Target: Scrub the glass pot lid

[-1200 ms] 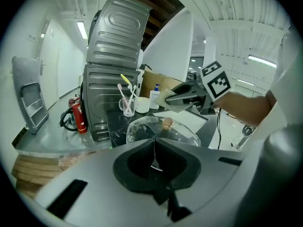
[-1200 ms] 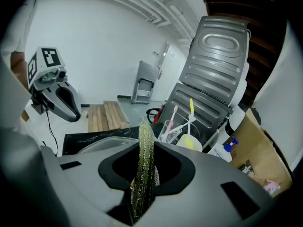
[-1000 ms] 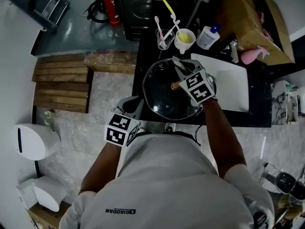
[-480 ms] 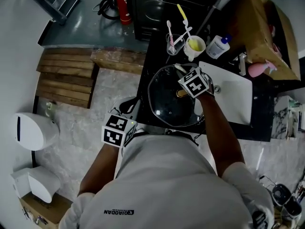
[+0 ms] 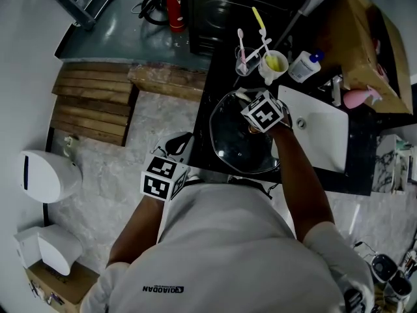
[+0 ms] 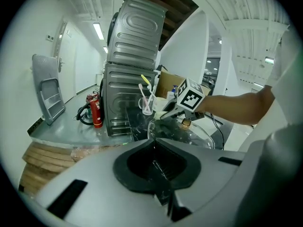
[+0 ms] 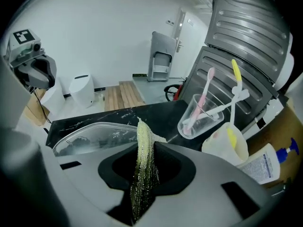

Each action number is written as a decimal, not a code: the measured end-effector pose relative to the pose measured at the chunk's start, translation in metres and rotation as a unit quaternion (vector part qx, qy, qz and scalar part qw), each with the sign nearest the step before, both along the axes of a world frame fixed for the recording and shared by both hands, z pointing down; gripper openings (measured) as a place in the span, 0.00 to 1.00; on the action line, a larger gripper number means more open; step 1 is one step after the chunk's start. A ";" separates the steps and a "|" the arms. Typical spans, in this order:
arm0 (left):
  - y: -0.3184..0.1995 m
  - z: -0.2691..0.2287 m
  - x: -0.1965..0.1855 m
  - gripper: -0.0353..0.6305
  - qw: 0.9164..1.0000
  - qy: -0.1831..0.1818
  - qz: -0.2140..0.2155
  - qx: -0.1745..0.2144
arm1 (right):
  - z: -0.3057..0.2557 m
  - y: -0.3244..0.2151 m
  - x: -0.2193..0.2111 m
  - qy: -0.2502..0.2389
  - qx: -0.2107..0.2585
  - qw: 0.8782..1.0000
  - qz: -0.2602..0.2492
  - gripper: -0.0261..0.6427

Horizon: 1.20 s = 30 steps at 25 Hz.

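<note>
The round glass pot lid (image 5: 241, 142) lies on the black counter (image 5: 202, 109), its brass knob hidden under my right gripper's marker cube. My right gripper (image 5: 246, 96) reaches over the lid's far rim, shut on a soapy yellow-green scrub pad (image 7: 144, 169) that stands edge-on between the jaws. In the right gripper view the lid (image 7: 94, 136) shows just beyond the pad's tip. My left gripper (image 5: 182, 142) hangs off the counter's left edge, a little short of the lid (image 6: 189, 131). Its jaws meet, and I see nothing between them.
Behind the lid stand a clear cup of toothbrushes (image 5: 244, 60), a cream mug (image 5: 273, 64) and a pump bottle (image 5: 305, 65). A white basin (image 5: 322, 132) sits to the right. A red extinguisher (image 5: 172, 8) and wooden pallet (image 5: 88, 103) lie left, beside a metal appliance (image 6: 132, 93).
My right gripper has slid with the pad from beside the knob toward the lid's far rim. The left gripper has stayed where it was.
</note>
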<state>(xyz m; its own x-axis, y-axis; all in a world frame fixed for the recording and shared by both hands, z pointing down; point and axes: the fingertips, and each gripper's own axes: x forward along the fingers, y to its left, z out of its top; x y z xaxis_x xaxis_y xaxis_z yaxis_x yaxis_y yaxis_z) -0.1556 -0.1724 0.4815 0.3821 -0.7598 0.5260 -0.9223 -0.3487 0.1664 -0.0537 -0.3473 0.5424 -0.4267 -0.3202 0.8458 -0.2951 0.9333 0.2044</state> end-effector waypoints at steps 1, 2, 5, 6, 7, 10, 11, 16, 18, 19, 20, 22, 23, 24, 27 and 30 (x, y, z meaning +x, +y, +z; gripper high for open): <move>0.001 0.000 -0.002 0.08 1.000 0.000 0.000 0.000 | 0.000 0.003 -0.004 0.000 -0.001 1.000 -0.003 0.18; 0.003 -0.001 -0.004 0.08 1.000 0.000 0.000 0.001 | 0.001 0.005 -0.006 0.002 -0.001 1.000 -0.005 0.18; 0.009 -0.001 -0.011 0.08 1.000 0.001 0.000 0.000 | 0.001 0.014 -0.015 0.005 -0.002 1.000 -0.007 0.18; 0.011 -0.001 -0.013 0.08 1.000 0.001 0.000 0.000 | 0.001 0.016 -0.018 0.003 -0.003 1.000 -0.006 0.18; 0.014 -0.001 -0.015 0.08 1.000 0.001 0.001 -0.001 | 0.001 0.019 -0.021 0.002 -0.003 1.000 -0.005 0.18; 0.021 0.002 -0.021 0.08 1.000 0.002 0.003 -0.005 | 0.002 0.026 -0.030 0.005 0.001 1.000 -0.011 0.18; 0.023 0.002 -0.023 0.08 1.000 0.002 0.004 -0.006 | 0.002 0.029 -0.033 0.005 0.001 1.000 -0.013 0.18; 0.033 0.002 -0.028 0.08 1.000 0.002 0.013 -0.008 | 0.004 0.045 -0.044 0.016 0.019 0.999 -0.030 0.18; 0.036 0.005 -0.031 0.08 1.000 0.002 0.014 -0.010 | 0.006 0.051 -0.048 0.023 0.029 0.999 -0.039 0.18; 0.037 0.007 -0.032 0.08 1.000 0.002 0.016 -0.012 | 0.007 0.054 -0.050 0.025 0.034 0.998 -0.043 0.18; 0.039 0.008 -0.033 0.08 1.000 0.002 0.017 -0.013 | 0.008 0.057 -0.052 0.027 0.038 0.998 -0.047 0.18; 0.043 0.009 -0.033 0.08 1.000 0.002 0.021 -0.014 | 0.009 0.064 -0.055 0.030 0.045 0.997 -0.055 0.18; 0.044 0.008 -0.032 0.08 1.000 0.003 0.024 -0.013 | 0.009 0.066 -0.056 0.031 0.047 0.997 -0.058 0.18; 0.045 0.008 -0.031 0.08 1.000 0.003 0.026 -0.012 | 0.010 0.069 -0.057 0.032 0.050 0.996 -0.061 0.18; 0.049 0.007 -0.029 0.08 0.999 0.003 0.032 -0.011 | 0.010 0.077 -0.059 0.033 0.059 0.995 -0.070 0.18; 0.052 0.008 -0.027 0.08 0.999 0.003 0.039 -0.013 | 0.012 0.082 -0.059 0.044 0.085 0.991 -0.088 0.18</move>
<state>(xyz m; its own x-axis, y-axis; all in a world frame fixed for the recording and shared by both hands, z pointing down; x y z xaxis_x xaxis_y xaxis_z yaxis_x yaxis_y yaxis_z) -0.1823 -0.1199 0.4896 0.4431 -0.7138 0.5424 -0.8913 -0.4155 0.1814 -0.1127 -0.2650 0.5544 -0.4155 -0.3887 0.8223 -0.1045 0.9185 0.3814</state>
